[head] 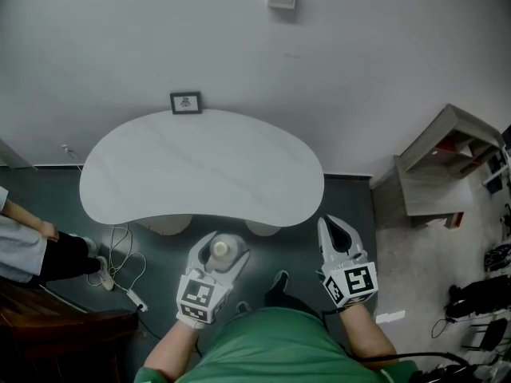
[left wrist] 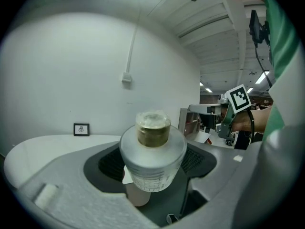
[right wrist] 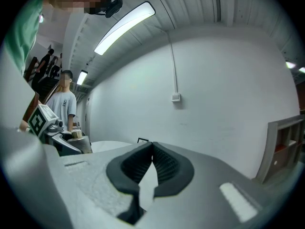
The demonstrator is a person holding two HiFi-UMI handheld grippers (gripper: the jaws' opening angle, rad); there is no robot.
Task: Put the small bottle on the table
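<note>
The left tool grips the small bottle by its round body, short of the desk's near edge and over the floor. Loosening before it clears that edge would likely drop it, and a tilted landing could topple it. The right tool, jaws together and empty, hovers beside the same edge.

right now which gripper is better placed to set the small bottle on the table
Left. The left gripper holds the small bottle just short of the table edge; the right gripper is shut and empty.
</note>
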